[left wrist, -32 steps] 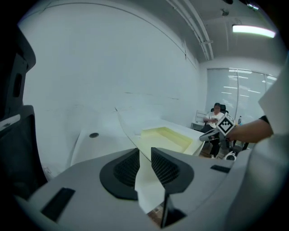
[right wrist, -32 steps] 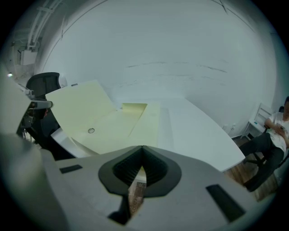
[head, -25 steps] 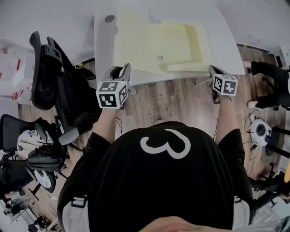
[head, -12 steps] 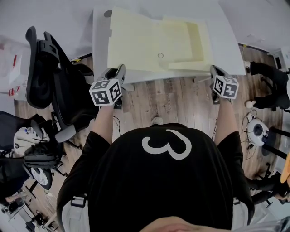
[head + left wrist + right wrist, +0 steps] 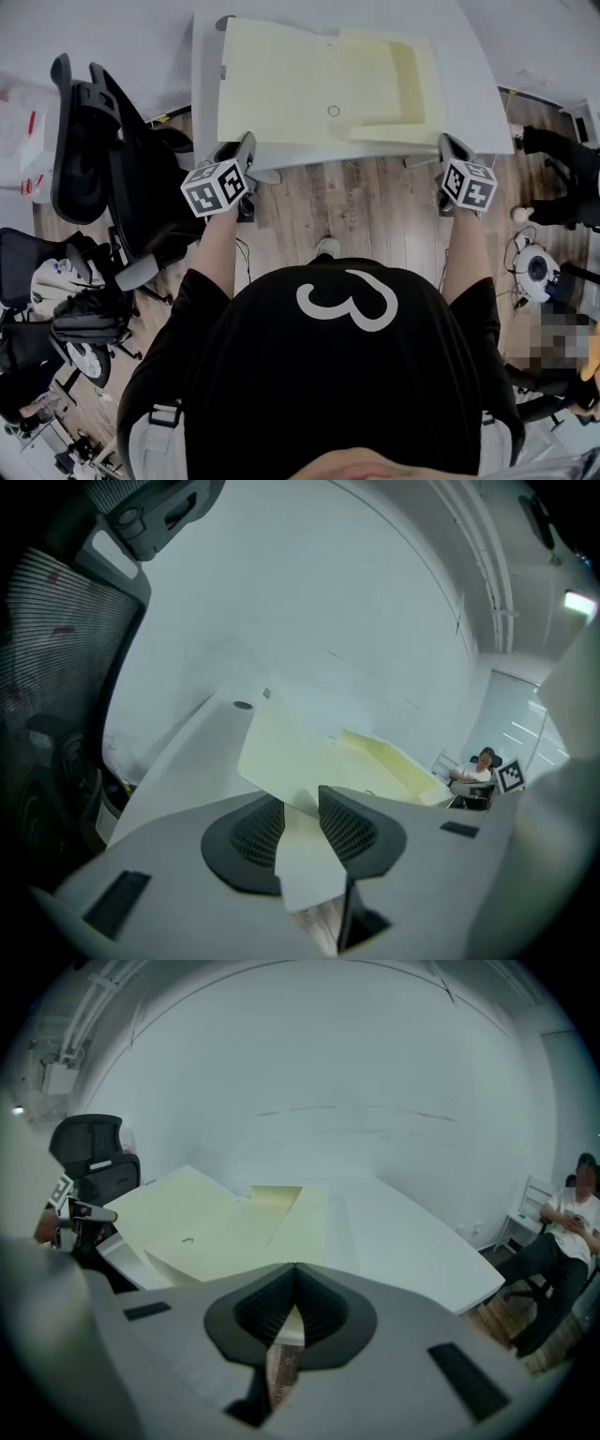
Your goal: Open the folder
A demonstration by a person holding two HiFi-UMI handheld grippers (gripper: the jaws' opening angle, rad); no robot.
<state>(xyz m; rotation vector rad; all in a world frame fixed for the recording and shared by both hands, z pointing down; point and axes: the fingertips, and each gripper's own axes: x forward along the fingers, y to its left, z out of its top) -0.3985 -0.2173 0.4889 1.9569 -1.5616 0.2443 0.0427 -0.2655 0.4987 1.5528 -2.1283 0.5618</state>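
**Folder lying open, left jaws letting go**

I am looking down at the folder, and it is lying spread open and flat on the white table, filling the upper centre of the head view. Its wide pale yellow leaf is sitting at the left and its pocketed half at the right.

My left gripper is hovering at the table's near edge, at the folder's lower left corner. In the left gripper view its jaws are standing apart and have just been opening. A pale corner of the folder is showing in the gap, and the pads are not pressing on it.

My right gripper is sitting at the table's near edge by the folder's lower right corner. In the right gripper view its jaws are closing to a point, tips meeting. I cannot tell whether a thin edge is being pinched there.

A black chair is standing at the left of the frame, beside the table, over the wood floor.
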